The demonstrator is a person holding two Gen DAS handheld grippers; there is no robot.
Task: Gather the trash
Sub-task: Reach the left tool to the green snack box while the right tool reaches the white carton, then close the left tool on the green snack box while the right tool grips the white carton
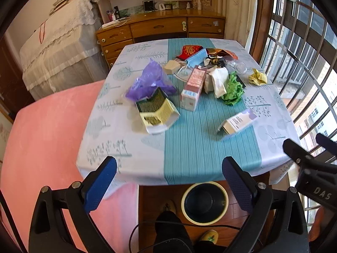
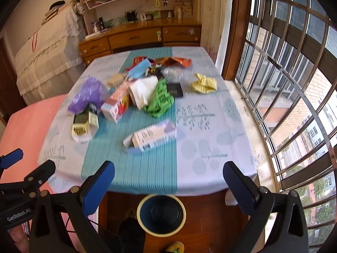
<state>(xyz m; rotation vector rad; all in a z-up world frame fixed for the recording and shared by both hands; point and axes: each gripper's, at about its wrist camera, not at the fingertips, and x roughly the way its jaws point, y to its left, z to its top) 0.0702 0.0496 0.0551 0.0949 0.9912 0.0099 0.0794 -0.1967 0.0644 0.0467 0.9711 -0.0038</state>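
Hovering side by side short of the table's near edge: left gripper [image 1: 169, 186] and right gripper [image 2: 168, 189], each with its blue-padded fingers spread wide and nothing between them.

Below both, on the wooden floor: a dark waste bin [image 2: 161, 214] with a cream rim, upright, mouth open upward, just beside a person's slippered foot [image 1: 208, 236].

Table [image 1: 190, 154]: covered in a pale leaf-print cloth with a teal striped centre band; all trash lies on it, ahead of and apart from both grippers.

- Nearest, right of centre: white-and-lilac carton [image 2: 150, 137], on its side, end flap open.
- Nearest, left: yellow-and-black carton [image 1: 157, 112], open end toward the cameras.
- Just behind it, touching: crumpled purple plastic bag [image 1: 148, 81].
- Centre: pink-and-white carton [image 1: 192, 89], lying lengthwise.
- Beside that: white tissue wad [image 2: 144, 91], green crumpled wrapper [image 2: 160, 100].
- Right, set apart: yellow crumpled paper [image 2: 204, 83].
- Far: blue face mask [image 1: 197, 59], red packet [image 1: 189, 51], foil wrappers and what may be a clear plastic cup [image 1: 239, 66], heaped together.
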